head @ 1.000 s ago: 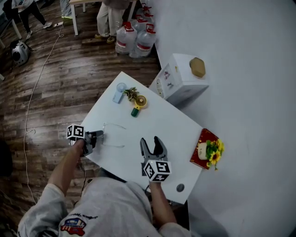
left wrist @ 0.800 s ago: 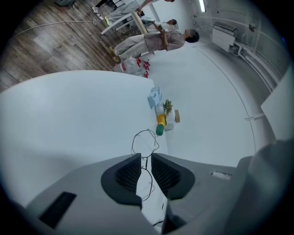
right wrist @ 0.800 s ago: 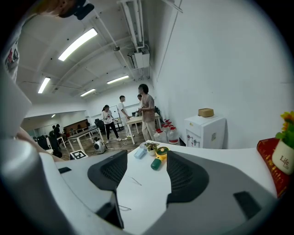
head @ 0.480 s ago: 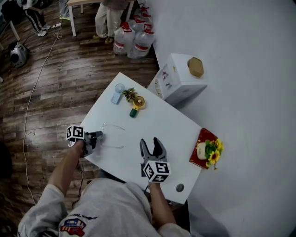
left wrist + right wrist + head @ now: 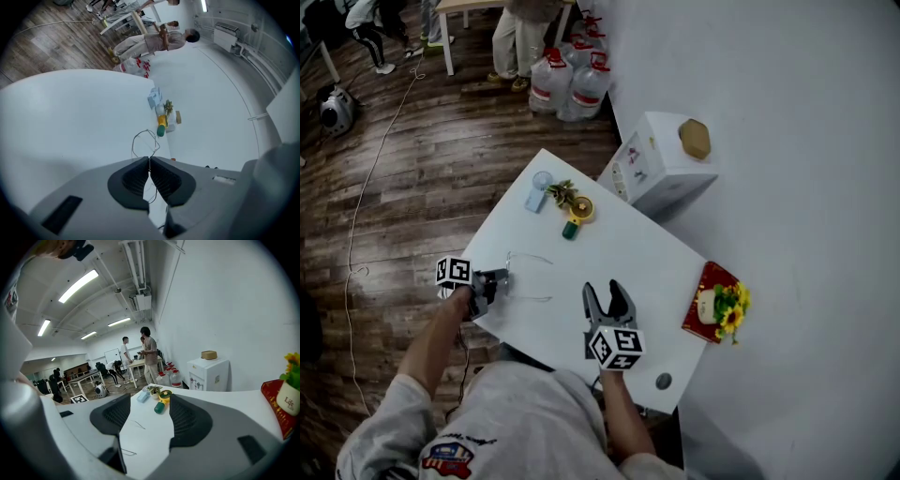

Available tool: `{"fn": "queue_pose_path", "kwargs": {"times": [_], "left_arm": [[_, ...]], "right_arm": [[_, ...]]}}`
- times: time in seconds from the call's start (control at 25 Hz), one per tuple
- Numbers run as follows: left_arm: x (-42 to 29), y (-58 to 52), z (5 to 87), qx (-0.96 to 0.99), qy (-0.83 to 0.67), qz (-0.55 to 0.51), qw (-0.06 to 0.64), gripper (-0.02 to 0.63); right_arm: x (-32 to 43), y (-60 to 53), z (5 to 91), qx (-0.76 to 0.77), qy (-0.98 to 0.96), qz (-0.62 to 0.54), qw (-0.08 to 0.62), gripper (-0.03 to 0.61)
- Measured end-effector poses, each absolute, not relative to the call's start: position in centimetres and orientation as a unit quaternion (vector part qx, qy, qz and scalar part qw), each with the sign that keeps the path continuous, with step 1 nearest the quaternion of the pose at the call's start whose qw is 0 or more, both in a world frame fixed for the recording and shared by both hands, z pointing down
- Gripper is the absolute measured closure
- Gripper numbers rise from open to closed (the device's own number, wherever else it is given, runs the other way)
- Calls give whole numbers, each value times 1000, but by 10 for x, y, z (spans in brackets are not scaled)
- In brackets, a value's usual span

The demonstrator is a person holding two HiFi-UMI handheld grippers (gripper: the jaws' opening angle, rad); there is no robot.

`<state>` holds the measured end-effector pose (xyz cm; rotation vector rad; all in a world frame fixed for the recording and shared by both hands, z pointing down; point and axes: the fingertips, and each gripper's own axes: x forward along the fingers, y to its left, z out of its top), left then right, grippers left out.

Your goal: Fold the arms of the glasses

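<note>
One light, thin-wire pair of glasses (image 5: 525, 277) is lying near the worktop's (image 5: 623, 246) left edge. The left gripper (image 5: 499, 279), whose jaws have just been closing, is pinching its frame. The right gripper (image 5: 609, 294) is hovering released, empty. Being fragile, each arm is likely wanting a gentle push near its hinge.

Little print can be read

Black-and-white square markers sit on the left cube (image 5: 453, 272) and right cube (image 5: 614, 347). The white pot (image 5: 288, 401) bears dark letters starting "Li". Jug labels (image 5: 546, 92) and box print (image 5: 636, 161) are too small.
</note>
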<state>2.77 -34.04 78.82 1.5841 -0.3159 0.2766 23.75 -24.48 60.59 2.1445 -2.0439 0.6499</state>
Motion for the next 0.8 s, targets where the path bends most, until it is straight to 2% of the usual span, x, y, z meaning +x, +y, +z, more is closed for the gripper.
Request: {"fn": "queue_pose_path", "kwargs": {"times": [0.48, 0.8], "left_arm": [[16, -340, 766, 714, -155, 61, 680, 606], [-1, -342, 725, 735, -178, 4, 654, 606]], "right_arm": [[216, -245, 604, 694, -686, 216, 48, 336], [188, -246, 606, 674, -698, 239, 13, 354]]}}
